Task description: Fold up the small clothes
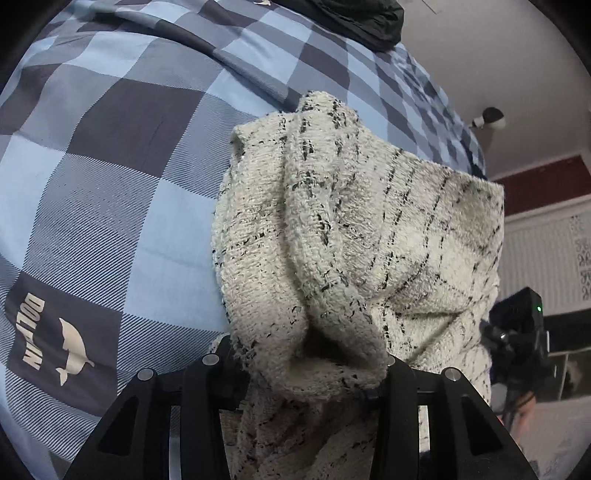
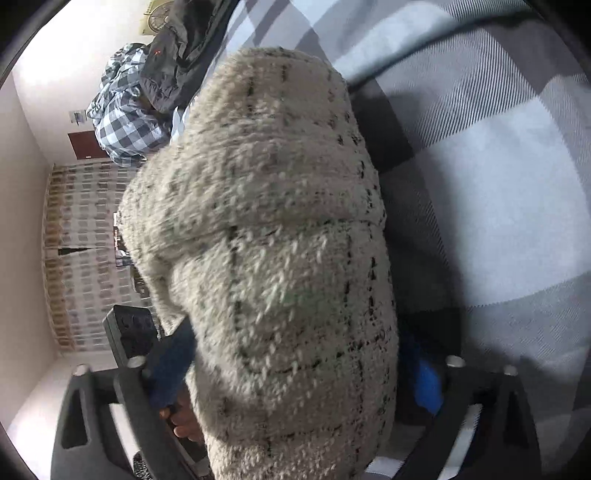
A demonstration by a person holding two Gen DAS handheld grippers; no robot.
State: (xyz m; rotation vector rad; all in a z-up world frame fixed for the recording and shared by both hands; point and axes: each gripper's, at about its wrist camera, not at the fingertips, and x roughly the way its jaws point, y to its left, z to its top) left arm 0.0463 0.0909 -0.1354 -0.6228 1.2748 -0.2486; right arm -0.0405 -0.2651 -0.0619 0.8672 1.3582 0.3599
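Left tool (image 1: 310,373) pinches nubbly cream cloth (image 1: 354,236); weave blurred, seemingly terry.

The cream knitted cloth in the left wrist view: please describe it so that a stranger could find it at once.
Look at the bed cover with big blue and dark checks. Over it, the cream knitted cloth hangs bunched in the left hand-held gripper. Its fuzzy pale weave with thin dark broken lines sets it apart from the smooth checked cover and the dark garment at the far edge.

A home bedroom; checked bedspread (image 1: 122,155), heaped clothes (image 2: 125,122), curtained window (image 2: 85,258)
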